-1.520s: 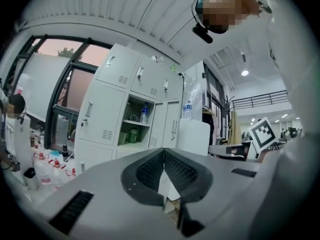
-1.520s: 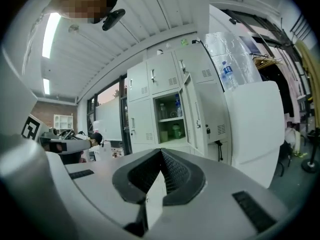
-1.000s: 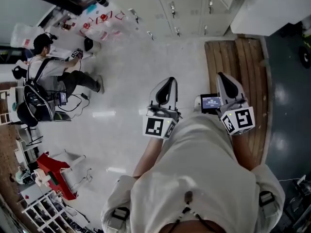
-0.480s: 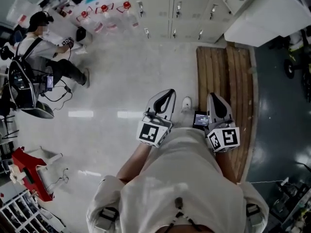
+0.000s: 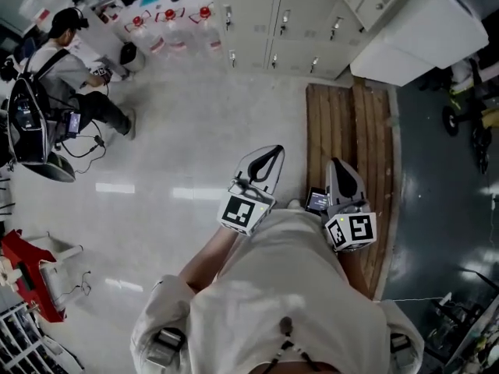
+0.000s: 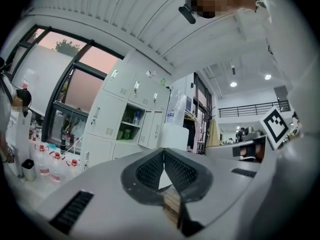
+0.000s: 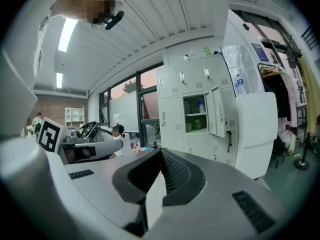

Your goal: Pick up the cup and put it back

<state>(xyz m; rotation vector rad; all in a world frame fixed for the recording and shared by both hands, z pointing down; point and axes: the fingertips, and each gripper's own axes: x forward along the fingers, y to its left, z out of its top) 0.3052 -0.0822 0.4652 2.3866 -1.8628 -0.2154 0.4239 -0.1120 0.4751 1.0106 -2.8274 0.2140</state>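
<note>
Upper left of the head view: crouching person in a pale shirt (image 5: 66,61) with a black backpack (image 5: 27,123), beside clear plastic bottles with red caps (image 5: 168,18). Along the top edge, pale grey metal lockers (image 5: 296,22). At centre, left gripper (image 5: 270,154) over the shiny white floor (image 5: 179,131), fingers together, nothing between them. Just right of it, right gripper (image 5: 337,166) above the brown slatted wooden platform (image 5: 366,131), fingers likewise pressed together and empty. Whereabouts of the cup: cannot tell from any view.
</note>
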